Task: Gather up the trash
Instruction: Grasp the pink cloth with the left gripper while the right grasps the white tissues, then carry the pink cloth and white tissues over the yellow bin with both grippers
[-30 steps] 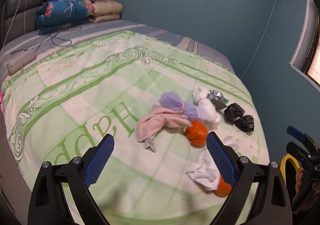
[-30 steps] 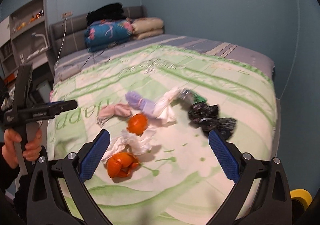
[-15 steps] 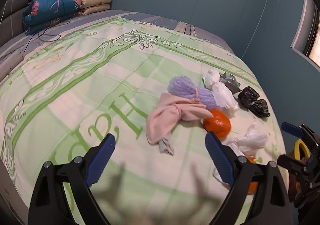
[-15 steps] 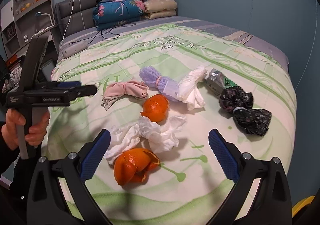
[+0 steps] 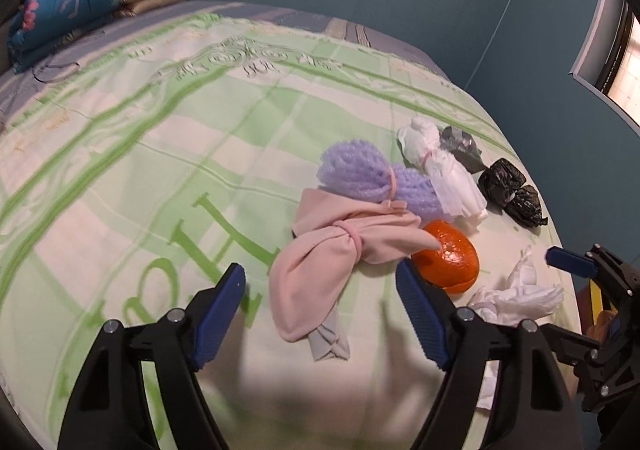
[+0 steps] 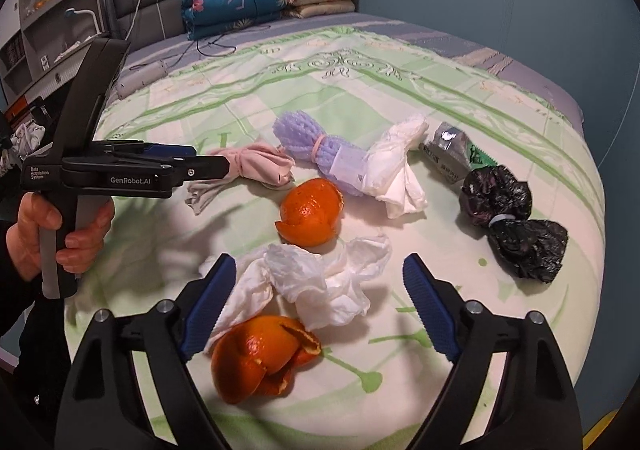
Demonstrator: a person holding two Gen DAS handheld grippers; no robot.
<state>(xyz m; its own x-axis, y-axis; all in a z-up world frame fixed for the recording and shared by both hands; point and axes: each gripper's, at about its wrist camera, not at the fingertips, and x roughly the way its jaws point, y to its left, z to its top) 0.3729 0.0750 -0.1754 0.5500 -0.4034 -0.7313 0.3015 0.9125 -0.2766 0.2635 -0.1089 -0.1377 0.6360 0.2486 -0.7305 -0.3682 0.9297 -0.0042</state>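
trash is scattered on the bed (image 6: pixel 400 89): white tissue (image 6: pixel 320 282) and orange peel (image 6: pixel 260 358) lie between the released, just-narrowing jaws of the right gripper (image 6: pixel 316 302); a pink cloth (image 5: pixel 332 262) lies between those of the left gripper (image 5: pixel 320 314), also unclenched, nothing grasped.

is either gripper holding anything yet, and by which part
Nothing is held. The left gripper, jaws just closing, hovers around the pink cloth; the right gripper, also closing, frames the crumpled tissue without touching.
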